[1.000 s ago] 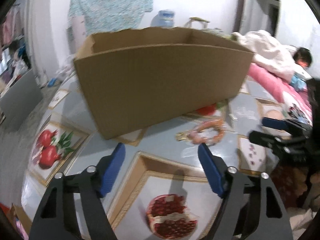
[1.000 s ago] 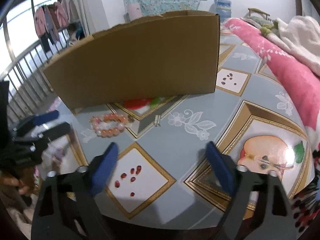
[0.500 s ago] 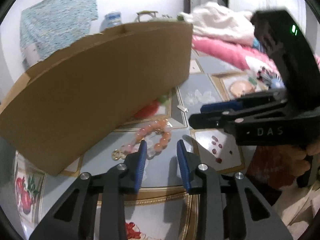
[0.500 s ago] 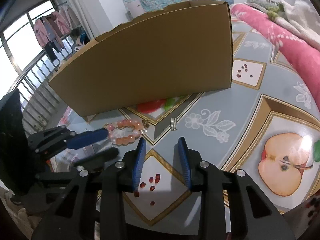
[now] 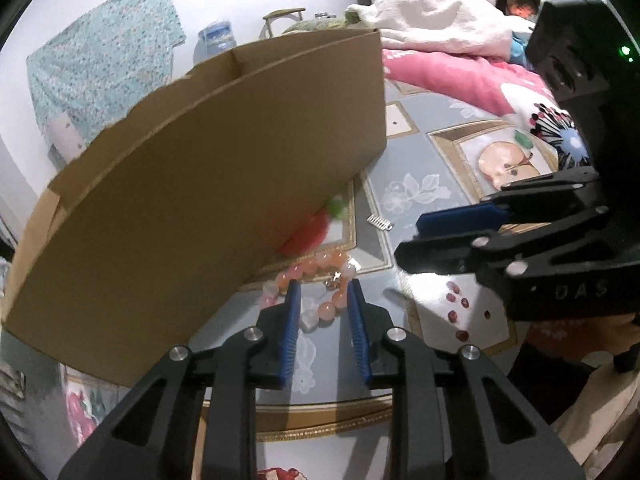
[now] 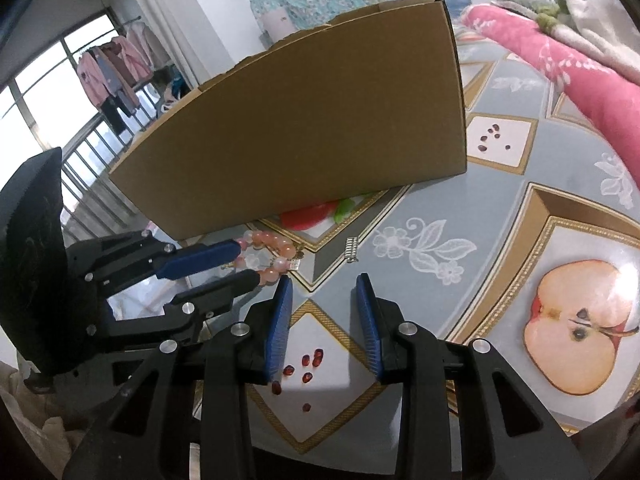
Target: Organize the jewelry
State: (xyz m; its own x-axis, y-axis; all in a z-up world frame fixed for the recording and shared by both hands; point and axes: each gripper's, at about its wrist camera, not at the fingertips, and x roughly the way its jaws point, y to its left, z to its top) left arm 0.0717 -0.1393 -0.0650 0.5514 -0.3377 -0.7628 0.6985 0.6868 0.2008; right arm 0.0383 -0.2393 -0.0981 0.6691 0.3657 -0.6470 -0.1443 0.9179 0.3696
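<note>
Left hand-held gripper [image 5: 322, 286] straddles the bead bracelet [image 5: 316, 280] beside the cardboard box [image 5: 208, 184].

A lived-in home bedroom is shown: pink bedding [image 5: 448, 76] at the right, clothes [image 6: 116, 68] hung by the far-left window.

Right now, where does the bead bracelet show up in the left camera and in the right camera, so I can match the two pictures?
Left wrist view: the bead bracelet lies just below centre, between the left gripper fingers.
Right wrist view: the bead bracelet sits left of centre, at the left gripper fingertips.
Shared landmark: the cardboard box, standing just behind the bracelet in both.
</note>
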